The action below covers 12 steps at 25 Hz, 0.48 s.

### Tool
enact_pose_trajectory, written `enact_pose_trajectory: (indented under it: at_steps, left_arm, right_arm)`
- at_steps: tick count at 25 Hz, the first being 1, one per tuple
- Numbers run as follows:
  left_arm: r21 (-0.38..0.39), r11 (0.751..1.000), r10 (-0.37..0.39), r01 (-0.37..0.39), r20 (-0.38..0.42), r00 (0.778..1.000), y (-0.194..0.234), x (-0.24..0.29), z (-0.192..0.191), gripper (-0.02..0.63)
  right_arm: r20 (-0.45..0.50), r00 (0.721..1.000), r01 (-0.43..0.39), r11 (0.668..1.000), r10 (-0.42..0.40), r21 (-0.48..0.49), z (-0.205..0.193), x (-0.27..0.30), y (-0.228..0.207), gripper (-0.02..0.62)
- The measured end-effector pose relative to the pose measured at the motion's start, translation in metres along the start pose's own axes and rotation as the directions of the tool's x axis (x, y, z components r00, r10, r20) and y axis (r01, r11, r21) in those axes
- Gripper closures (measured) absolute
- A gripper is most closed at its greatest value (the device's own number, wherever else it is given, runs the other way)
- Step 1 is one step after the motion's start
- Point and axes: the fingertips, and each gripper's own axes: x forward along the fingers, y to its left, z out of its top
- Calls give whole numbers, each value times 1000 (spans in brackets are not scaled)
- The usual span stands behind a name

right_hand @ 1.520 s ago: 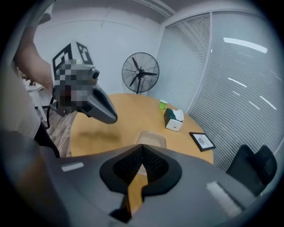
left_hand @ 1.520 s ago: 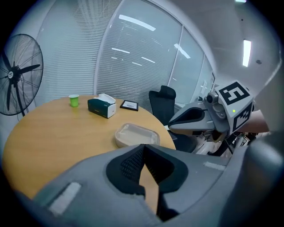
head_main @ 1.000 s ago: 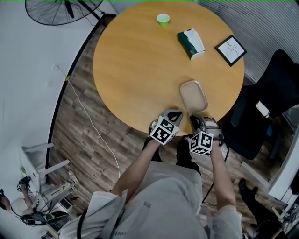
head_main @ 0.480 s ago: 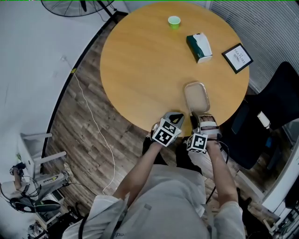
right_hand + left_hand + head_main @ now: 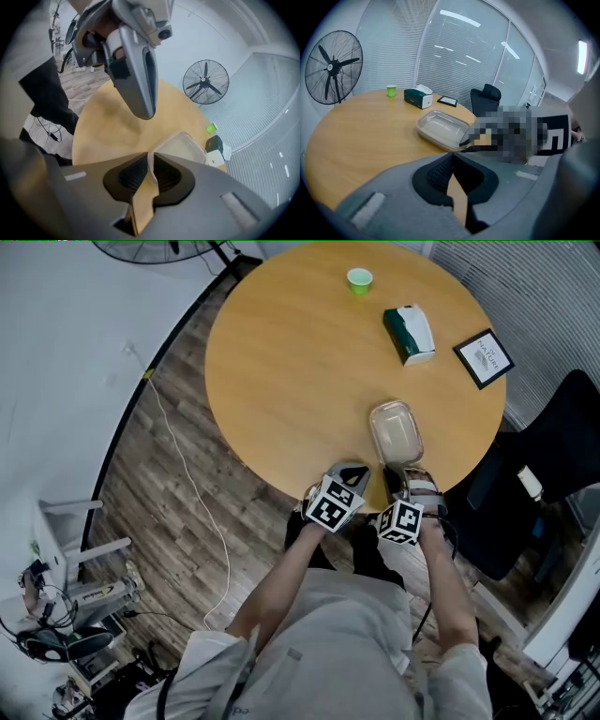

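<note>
At the table (image 5: 281, 381) edge, right gripper (image 5: 150, 159) jaws pinch the clear container (image 5: 180, 145) rim; left gripper (image 5: 451, 157) jaws rest together, empty.

- Lighting: bright, even, from ceiling strips; their glare streaks the window blinds.
- Shadows: soft.
- Distortion: gripper views fisheye, corners dark.
- Focus: near foreground blurred.

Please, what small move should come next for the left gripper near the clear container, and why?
Probably open the left gripper and ease it forward to the near rim of the clear container. The right gripper seems shut on one corner of that rim only; the left jaws are together and empty. A second grip would likely keep it level.
</note>
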Motion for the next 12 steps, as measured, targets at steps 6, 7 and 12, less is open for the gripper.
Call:
enact_pose_trajectory:
  at_steps: [6, 7, 12]
  left_arm:
    - [11, 1000, -28, 28, -9, 1000, 4, 3, -2, 600]
    - [15, 999, -34, 34, -8, 999, 5, 4, -2, 600]
    - [21, 998, -54, 54, -22, 998, 5, 14, -3, 600]
  right_arm:
    - [67, 990, -136, 957, 123, 255, 10, -5, 1, 563]
    - [86, 985, -167, 939, 147, 301, 13, -6, 1, 565]
    - [182, 946, -324, 816, 269, 479, 25, -12, 0, 574]
